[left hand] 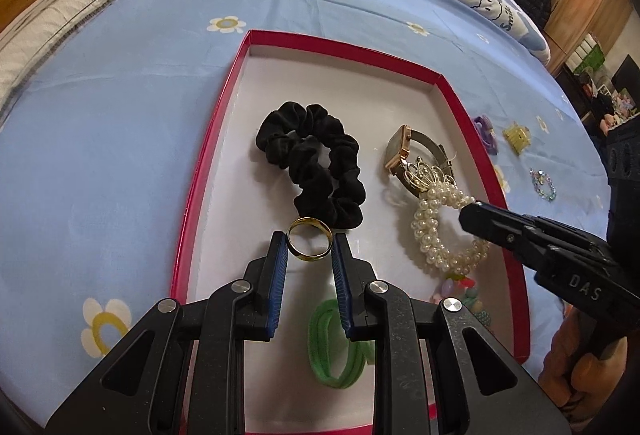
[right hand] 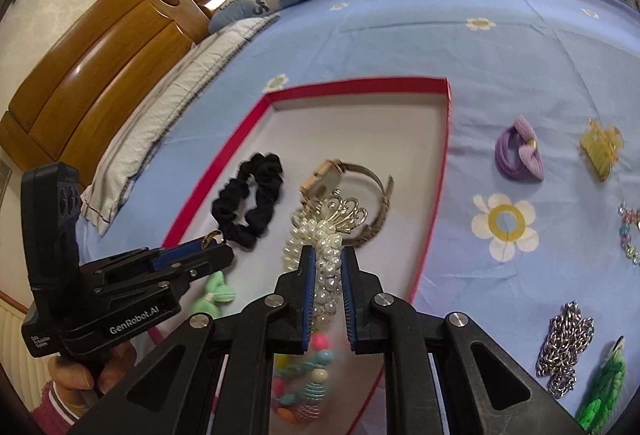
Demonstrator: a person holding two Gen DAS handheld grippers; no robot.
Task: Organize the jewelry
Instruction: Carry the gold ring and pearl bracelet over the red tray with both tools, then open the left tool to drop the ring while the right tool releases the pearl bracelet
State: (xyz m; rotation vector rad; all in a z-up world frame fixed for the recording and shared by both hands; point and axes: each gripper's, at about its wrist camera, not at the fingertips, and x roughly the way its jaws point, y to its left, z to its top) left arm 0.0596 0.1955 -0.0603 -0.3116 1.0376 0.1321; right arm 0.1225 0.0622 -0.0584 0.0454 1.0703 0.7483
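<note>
We cannot see the whole green hair tie in the left wrist view, since the left gripper covers part of it. The colourful bead bracelet lies blurred behind the right gripper, its beads hard for us to separate. At the right wrist view's right edge the pastel bead chain is cut off, and the green ornament runs out of frame below.
</note>
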